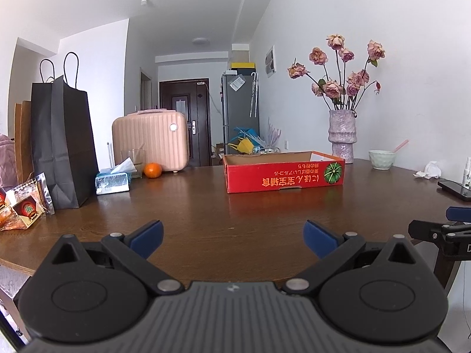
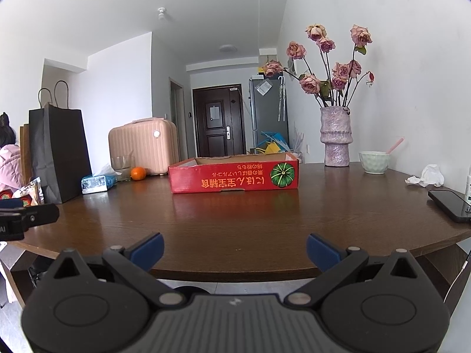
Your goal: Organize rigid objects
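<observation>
Straight ahead of both tongs, left tongs [image 1: 232, 239] and right tongs [image 2: 234, 251], both spread apart and empty, the red cardboard box [image 2: 234, 178] sits on the counter [image 2: 235, 223]. A careless reach could push this light box toward the vase [image 2: 336, 135].

One box [image 1: 284, 176], one orange [image 1: 152, 170], two bags [image 1: 63, 144].

Left gripper [image 1: 232, 239] fingers spread wide, empty; right gripper [image 2: 234, 251] likewise.
</observation>
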`<state>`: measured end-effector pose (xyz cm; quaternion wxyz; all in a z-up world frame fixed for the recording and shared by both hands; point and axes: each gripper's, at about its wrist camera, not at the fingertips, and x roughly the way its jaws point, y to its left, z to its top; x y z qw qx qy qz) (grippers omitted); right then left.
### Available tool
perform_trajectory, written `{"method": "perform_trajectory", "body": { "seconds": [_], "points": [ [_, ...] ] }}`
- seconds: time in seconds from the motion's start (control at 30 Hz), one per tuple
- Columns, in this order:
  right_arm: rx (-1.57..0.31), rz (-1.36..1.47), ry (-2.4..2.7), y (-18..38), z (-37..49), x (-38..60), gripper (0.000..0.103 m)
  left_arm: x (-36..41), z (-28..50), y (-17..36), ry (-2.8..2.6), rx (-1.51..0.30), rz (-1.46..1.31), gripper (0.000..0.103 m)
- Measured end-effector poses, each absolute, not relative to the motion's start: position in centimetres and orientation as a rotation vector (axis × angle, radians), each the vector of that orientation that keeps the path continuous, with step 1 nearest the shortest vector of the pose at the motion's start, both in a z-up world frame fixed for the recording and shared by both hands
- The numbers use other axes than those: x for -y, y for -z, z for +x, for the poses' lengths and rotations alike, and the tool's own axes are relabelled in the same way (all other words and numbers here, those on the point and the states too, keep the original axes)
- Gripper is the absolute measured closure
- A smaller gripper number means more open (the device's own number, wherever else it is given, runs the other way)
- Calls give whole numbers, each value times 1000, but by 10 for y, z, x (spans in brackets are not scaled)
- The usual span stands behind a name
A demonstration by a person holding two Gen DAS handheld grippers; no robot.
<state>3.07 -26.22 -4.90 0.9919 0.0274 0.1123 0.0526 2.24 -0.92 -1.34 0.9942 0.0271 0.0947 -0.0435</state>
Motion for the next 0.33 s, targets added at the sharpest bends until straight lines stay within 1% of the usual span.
{"method": "perform_trajectory", "body": {
  "seconds": [0.33],
  "points": [
    [-225,53,-104,47,31,262,0,11,23,16,79,-178,60,0]
  ]
}}
